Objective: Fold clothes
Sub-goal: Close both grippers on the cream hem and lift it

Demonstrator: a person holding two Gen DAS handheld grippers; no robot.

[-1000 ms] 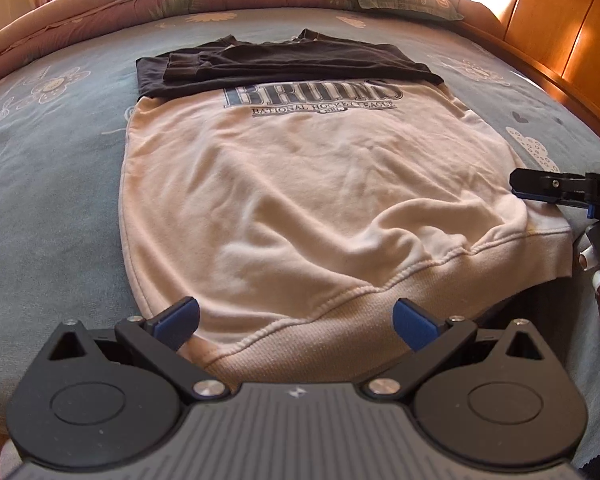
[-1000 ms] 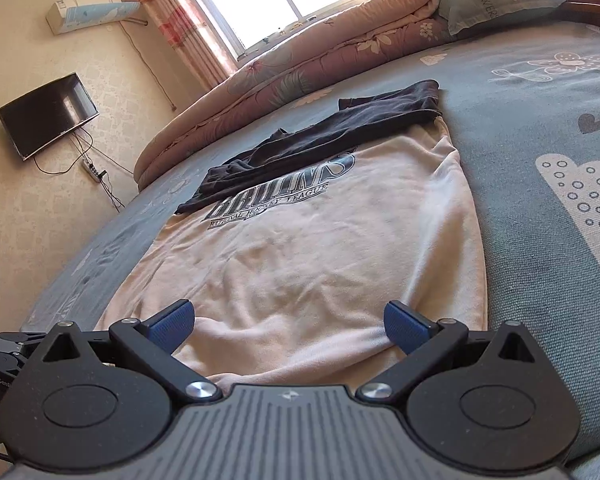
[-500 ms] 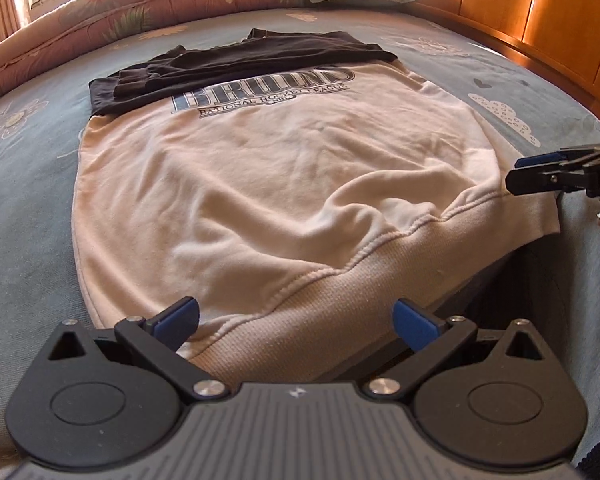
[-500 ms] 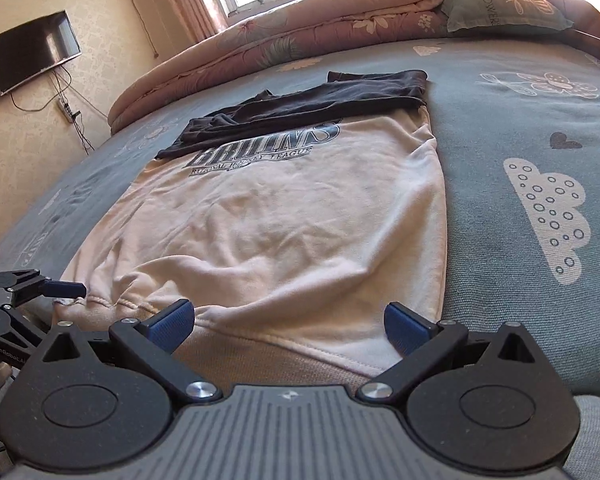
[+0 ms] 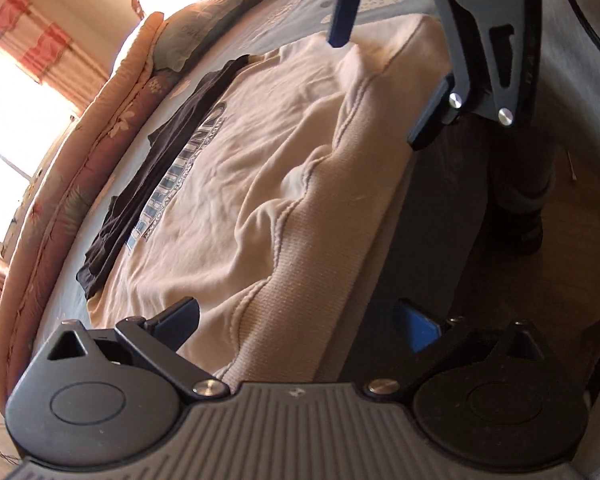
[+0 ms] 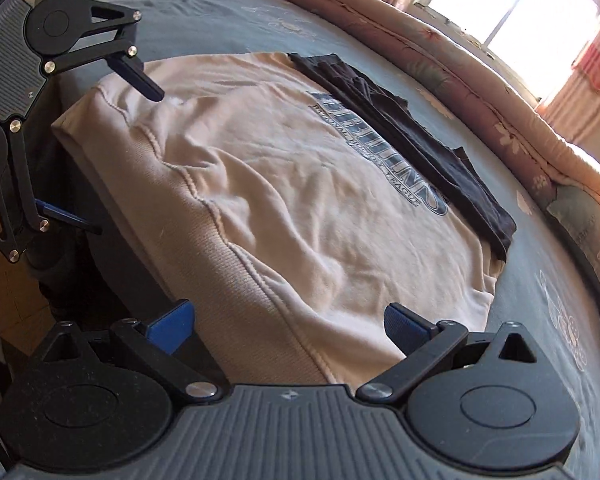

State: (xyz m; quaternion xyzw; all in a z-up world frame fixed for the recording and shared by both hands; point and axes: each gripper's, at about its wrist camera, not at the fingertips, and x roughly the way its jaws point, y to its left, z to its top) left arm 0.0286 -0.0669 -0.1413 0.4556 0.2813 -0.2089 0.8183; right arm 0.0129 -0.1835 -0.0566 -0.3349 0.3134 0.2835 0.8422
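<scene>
A cream cotton sweatshirt with a ribbed hem (image 6: pixel 284 184) lies spread flat on the blue patterned bed sheet (image 6: pixel 548 320). Its top part is dark and folded down above the print. Its hem hangs a little over the near edge of the bed.

The left gripper (image 5: pixel 300 320) sits at one hem corner. The right gripper (image 6: pixel 288 320) sits at the other corner. Both have their jaws spread wide, one finger above the cloth and one below the bed edge. Neither one is pinching anything.

What could go wrong: the hem is thick and wrinkled, so a jaw could bite only the top layer, and the shirt would then open up when lifted. A jaw could grab the sheet too. If one corner slips out, the fold would come out crooked.

The blue print on the chest seems to read "BRUINS", with smaller letters under it that end in "LEAGUE". The rest is too small to read.
</scene>
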